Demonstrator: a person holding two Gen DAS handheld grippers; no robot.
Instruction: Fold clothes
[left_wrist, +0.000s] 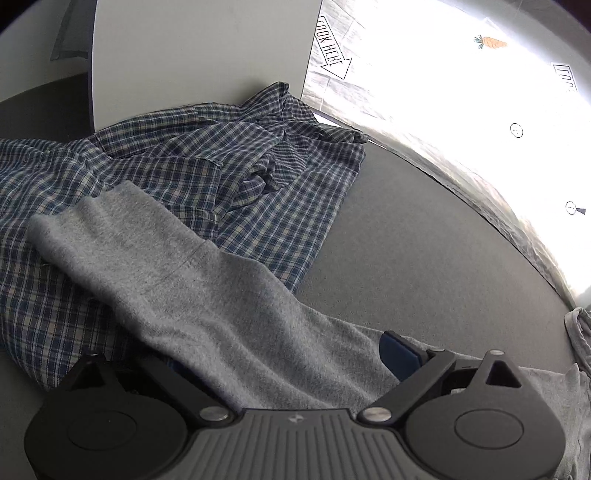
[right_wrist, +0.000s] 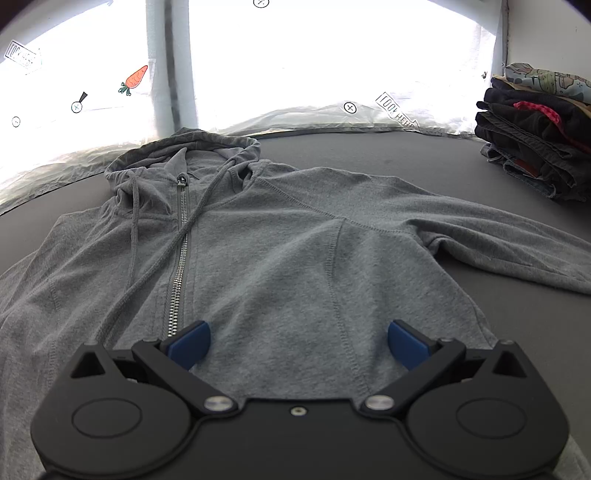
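Left gripper (left_wrist: 284, 354) straddles the grey hoodie's sleeve (left_wrist: 184, 273) — whether its pads press the cloth cannot be told, since the fabric hides one pad. This sleeve lies across a plaid shirt (left_wrist: 155, 162). Right gripper (right_wrist: 298, 341) is released, jaws wide above the hoodie (right_wrist: 266, 251), which lies zipped and flat on the desk (right_wrist: 424, 158) — folded clothes (right_wrist: 535, 136) are stacked far right.

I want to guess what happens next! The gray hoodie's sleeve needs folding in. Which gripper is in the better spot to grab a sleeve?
Probably the left gripper: the hoodie sleeve runs right between its fingers. The right gripper sits open over the hoodie body, away from either sleeve.
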